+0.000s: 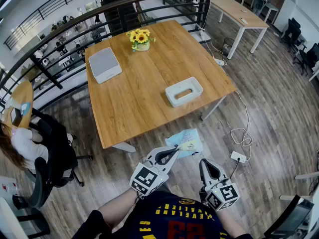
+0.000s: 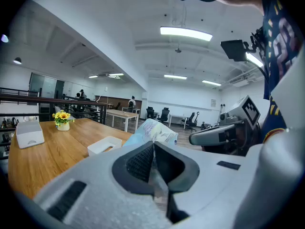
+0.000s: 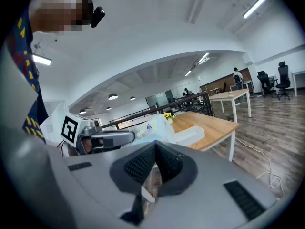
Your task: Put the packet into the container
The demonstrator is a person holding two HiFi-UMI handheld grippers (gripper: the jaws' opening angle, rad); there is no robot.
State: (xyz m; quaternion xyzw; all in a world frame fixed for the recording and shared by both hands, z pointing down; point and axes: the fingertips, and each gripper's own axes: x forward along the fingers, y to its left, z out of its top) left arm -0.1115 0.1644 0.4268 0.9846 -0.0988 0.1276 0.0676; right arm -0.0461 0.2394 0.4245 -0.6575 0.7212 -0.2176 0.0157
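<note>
A light blue and white packet [image 1: 185, 142] hangs in the air in front of the table, pinched at its near edge by my left gripper [image 1: 174, 152], which is shut on it. In the left gripper view the packet [image 2: 155, 131] sticks out beyond the closed jaws of that gripper [image 2: 153, 144]. The white open container [image 1: 184, 91] sits near the right front corner of the wooden table [image 1: 144, 78], well beyond the packet. My right gripper [image 1: 205, 165] is level beside the left one, shut and empty; its jaws [image 3: 155, 144] meet with nothing between them.
A white closed box [image 1: 104, 64] and a small pot of yellow flowers [image 1: 140, 39] stand at the table's far side. A cable and power strip [image 1: 238, 156] lie on the floor at the right. A seated person [image 1: 25, 143] is at the left.
</note>
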